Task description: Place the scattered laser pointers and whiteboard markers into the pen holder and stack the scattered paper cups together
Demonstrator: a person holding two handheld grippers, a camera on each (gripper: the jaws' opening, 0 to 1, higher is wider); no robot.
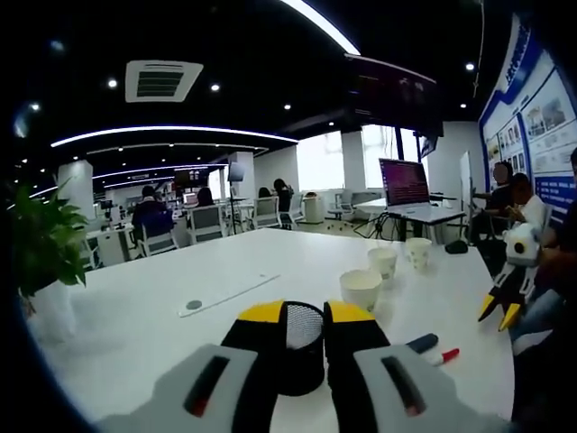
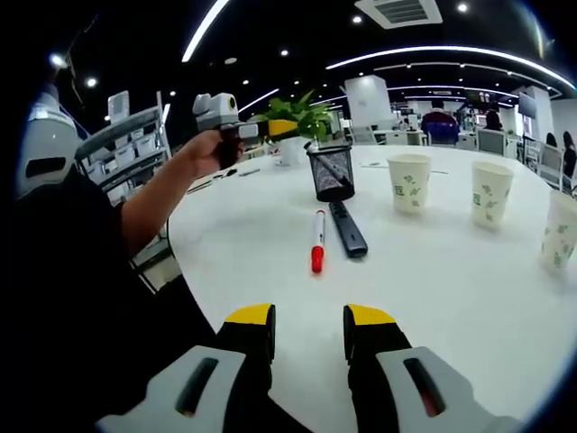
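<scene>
A black mesh pen holder [image 1: 304, 347] [image 2: 332, 171] stands on the round white table [image 1: 270, 262] [image 2: 433, 298]. It shows in the gap of my left gripper [image 1: 304, 311] [image 2: 281, 129], which is open and hovers just short of it. Beside the holder lie a red-capped whiteboard marker [image 2: 316, 242] [image 1: 446, 354] and a black laser pointer [image 2: 348, 230] [image 1: 422, 343]. Three paper cups [image 2: 408, 182] [image 2: 491, 192] [image 2: 561, 230] stand apart in a row, upright [image 1: 361, 289]. My right gripper [image 2: 308, 329] [image 1: 503, 307] is open, low over the near table edge, well short of the marker.
A potted plant [image 1: 45, 239] [image 2: 293, 117] stands at the table edge behind the holder. A flat cable strip [image 1: 230, 295] lies on the tabletop. The person's arm [image 2: 153, 194] reaches over the table edge. A laptop [image 1: 406, 185] and seated people are on desks beyond.
</scene>
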